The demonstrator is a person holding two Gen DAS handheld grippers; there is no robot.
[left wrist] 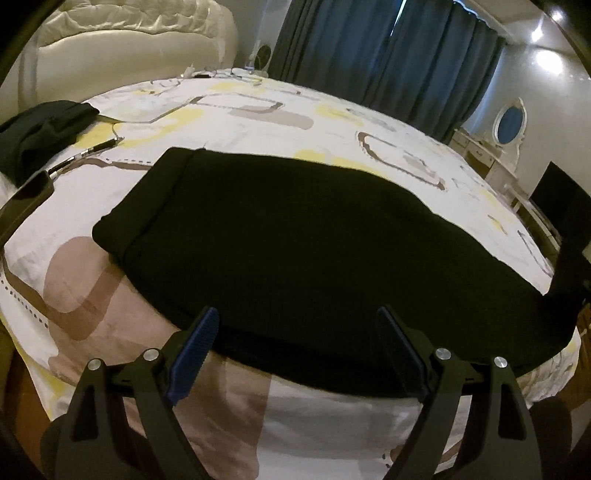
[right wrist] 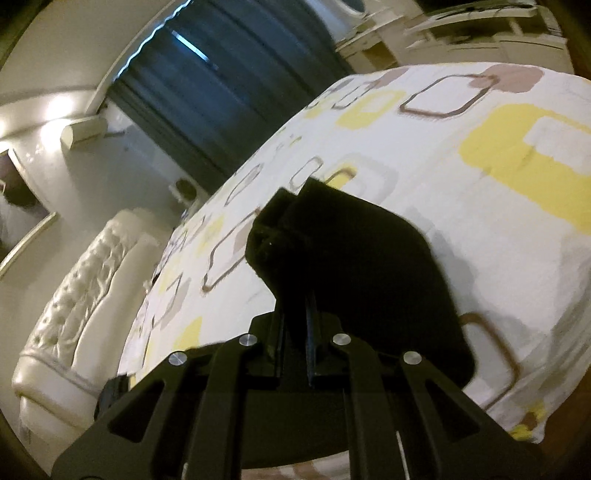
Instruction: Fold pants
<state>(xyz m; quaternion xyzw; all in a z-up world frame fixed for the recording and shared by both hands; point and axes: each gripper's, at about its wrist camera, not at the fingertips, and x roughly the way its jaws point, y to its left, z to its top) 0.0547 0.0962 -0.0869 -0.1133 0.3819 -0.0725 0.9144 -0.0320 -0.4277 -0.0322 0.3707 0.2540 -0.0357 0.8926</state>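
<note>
The left gripper stands wide with nothing between its blue pads, poised over the near long edge of the black pants, while the right gripper is pinched tight on a bunch of the same dark cloth, and that end rises off the cover in the right wrist view. The pants lie as a long band across the near part of the bed, parallel to its near edge, one end toward the headboard side; the patterned cover carries them. The step in hand looks like a lengthwise fold, the pinched end carried over toward the other end. To do it well, the lifted end should travel in a low arc along the band's own line (a swing out toward the bed's far edge would skew the fold), and the open left gripper would do best pressing or nipping the cloth near the near edge, so the lower layer does not drag along the cover. The carried edge ought to land square on the edge beneath it before the pinch lets go, as knit cloth like this likely slumps and creeps. A second dark garment lies near the bed's headboard corner, well apart, and needs no attention.
</note>
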